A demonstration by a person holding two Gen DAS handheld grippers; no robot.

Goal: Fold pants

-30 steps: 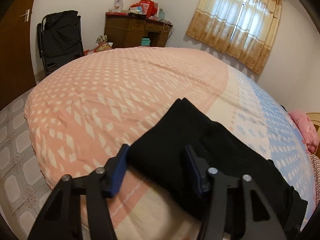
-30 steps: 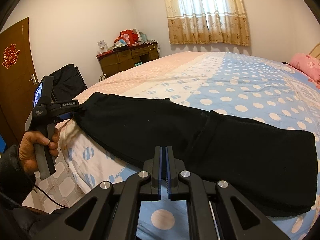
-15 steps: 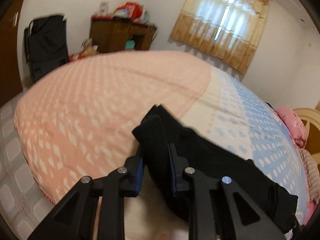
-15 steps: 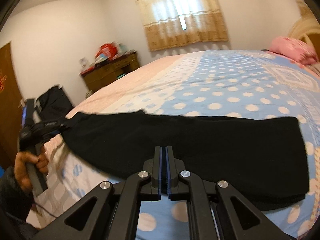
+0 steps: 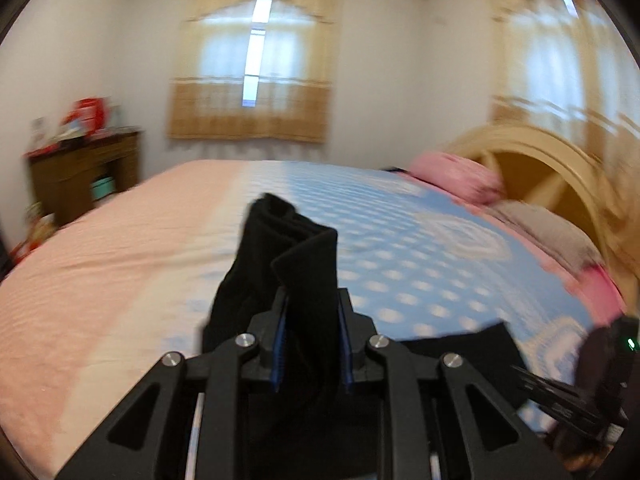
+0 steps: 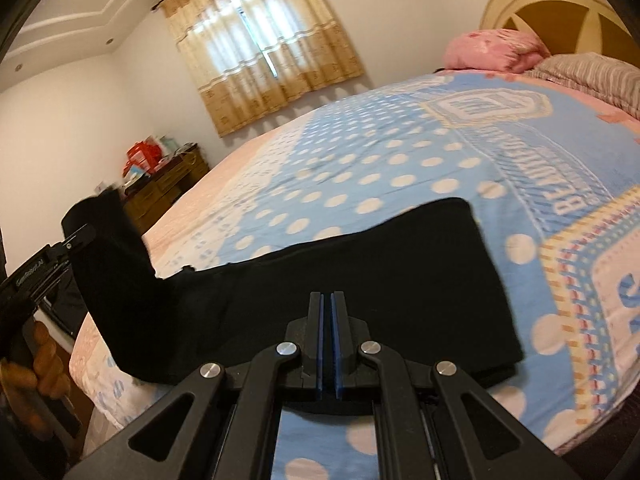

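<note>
Black pants (image 6: 360, 280) lie lengthwise along the near edge of the bed. My left gripper (image 5: 312, 320) is shut on the leg end of the pants (image 5: 296, 264) and holds it lifted above the bed; it shows at the far left of the right wrist view (image 6: 76, 248). My right gripper (image 6: 327, 312) is shut, its fingers pressed together at the near edge of the pants' waist half; whether cloth is between them is hidden. The right gripper shows blurred at the lower right of the left wrist view (image 5: 560, 396).
The bed (image 6: 400, 152) has a pink and blue polka-dot cover. A pink pillow (image 6: 492, 50) and folded blanket (image 6: 592, 76) lie by the headboard (image 5: 532, 176). A wooden desk (image 5: 80, 172) with clutter stands by the curtained window (image 5: 252, 80).
My left gripper has closed on the leg end and lifted it, swinging right toward the waist end. The right gripper stays shut and has turned toward the headboard.
</note>
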